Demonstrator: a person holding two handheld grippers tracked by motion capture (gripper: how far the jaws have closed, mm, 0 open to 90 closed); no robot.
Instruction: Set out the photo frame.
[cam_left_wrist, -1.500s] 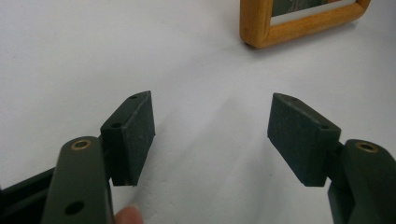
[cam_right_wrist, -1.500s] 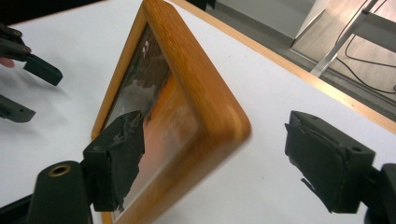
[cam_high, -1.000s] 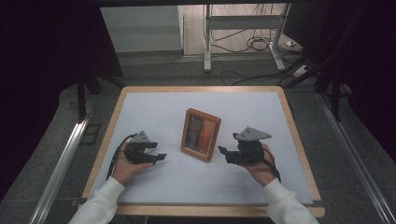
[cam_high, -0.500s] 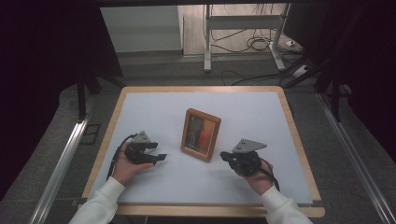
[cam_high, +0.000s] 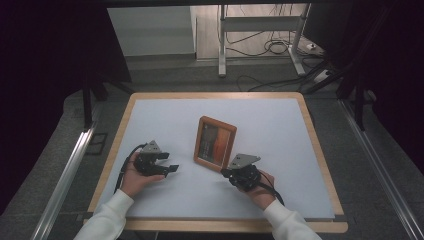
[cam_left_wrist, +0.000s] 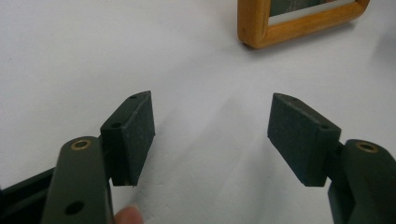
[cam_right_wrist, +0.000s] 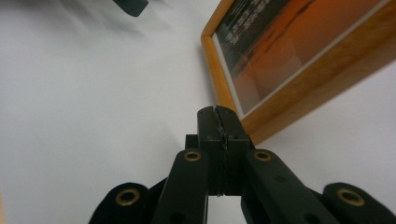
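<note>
A lab setup: white-topped bench (cam_high: 280, 120), dark curtains (cam_high: 50, 75), loose cables (cam_high: 272, 47) at twelve o'clock, metal rails (cam_high: 65, 175).

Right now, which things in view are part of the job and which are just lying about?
In the job:
- picture frame, wooden, on the white table mat
- right tool, shut with nothing between the jaws, tips close to the frame's near corner
- left tool, open, holding nothing, pointed toward the frame

Just lying about:
- metal stand beyond the table
- cables on the floor
</note>
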